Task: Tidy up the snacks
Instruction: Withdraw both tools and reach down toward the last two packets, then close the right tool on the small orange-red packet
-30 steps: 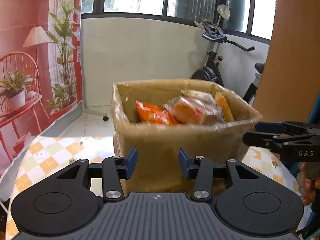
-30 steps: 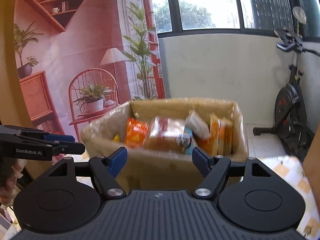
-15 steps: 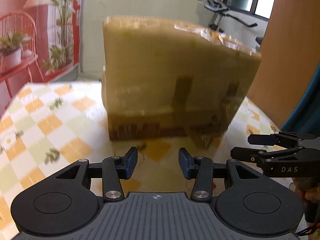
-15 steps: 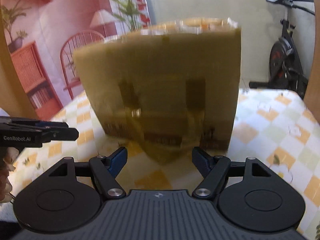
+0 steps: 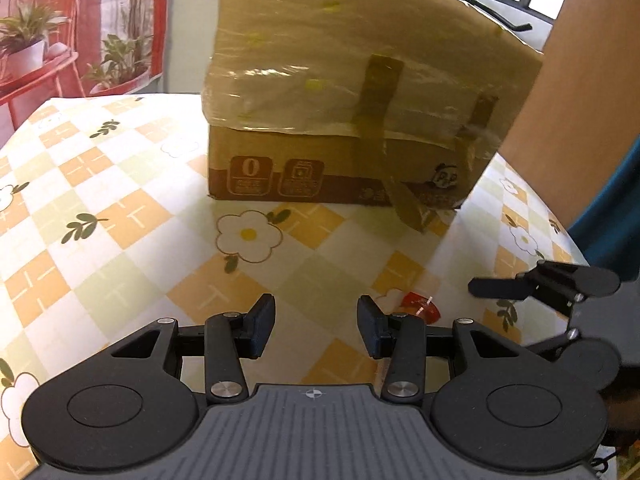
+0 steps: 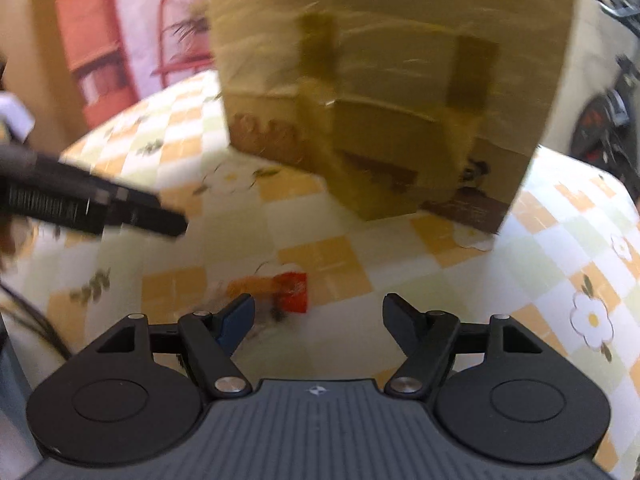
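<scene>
A taped cardboard box (image 5: 360, 92) stands on the checked tablecloth (image 5: 120, 208); only its outer wall shows, its contents are hidden. It also shows, blurred, in the right wrist view (image 6: 392, 92). A small red and orange snack packet (image 6: 290, 292) lies on the cloth just ahead of my right gripper (image 6: 318, 318), which is open and empty. The packet shows in the left wrist view (image 5: 420, 307) beside the right finger of my left gripper (image 5: 316, 326), which is open and empty and low over the cloth. Each gripper appears at the edge of the other's view.
The table edge curves away at left and right. A red printed backdrop (image 5: 80, 20) with a chair and plants hangs at the left. A brown panel (image 5: 580, 80) stands at the right. An exercise bike (image 6: 612, 112) stands behind the table.
Both grippers have dropped from above the box rim to just over the tablecloth in front of the box. The snacks inside went out of sight and the small red packet came into view.
</scene>
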A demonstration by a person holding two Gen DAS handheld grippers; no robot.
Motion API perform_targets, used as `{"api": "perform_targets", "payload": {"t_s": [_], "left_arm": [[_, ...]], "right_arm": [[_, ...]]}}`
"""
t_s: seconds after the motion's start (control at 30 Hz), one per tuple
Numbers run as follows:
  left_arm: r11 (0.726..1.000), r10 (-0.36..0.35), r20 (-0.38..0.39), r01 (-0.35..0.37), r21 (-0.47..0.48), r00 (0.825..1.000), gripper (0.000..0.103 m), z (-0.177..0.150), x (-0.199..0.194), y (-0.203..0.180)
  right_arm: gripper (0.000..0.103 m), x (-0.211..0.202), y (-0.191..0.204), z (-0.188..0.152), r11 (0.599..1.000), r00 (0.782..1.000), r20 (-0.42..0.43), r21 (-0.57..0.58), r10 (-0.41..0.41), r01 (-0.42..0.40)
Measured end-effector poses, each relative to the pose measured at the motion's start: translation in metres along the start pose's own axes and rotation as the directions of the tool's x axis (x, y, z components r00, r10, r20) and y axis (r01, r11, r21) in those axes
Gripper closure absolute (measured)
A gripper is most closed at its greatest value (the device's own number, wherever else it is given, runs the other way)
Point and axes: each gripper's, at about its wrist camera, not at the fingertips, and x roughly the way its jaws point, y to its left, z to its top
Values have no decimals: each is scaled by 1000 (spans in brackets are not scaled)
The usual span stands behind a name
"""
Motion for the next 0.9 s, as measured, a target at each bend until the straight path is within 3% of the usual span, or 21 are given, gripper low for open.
{"api": "perform_targets", "payload": {"t_s": [0.4,0.47,0.5,0.6,0.9], "left_arm": [[1000,15,-3,-15,-23,1000,56,-1,8,2],[999,17,-3,-17,-28,1000,56,-1,8,3],[999,18,-4,-18,-30,1000,56,-1,8,4],[999,19,-5,-19,-30,1000,56,-1,9,4],[1000,-13,-26,13,3,1000,56,-5,15,-8]], "right_arm": [[30,27,17,13,993,1000,-7,-117,24,-24],[37,30,18,16,991,999,-2,-126,46,-46],[47,33,18,18,990,998,-4,-130,58,-58],[60,36,19,20,988,997,-2,-139,73,-72],[71,24,-8,10,1000,1000,26,5,18,-18]]}}
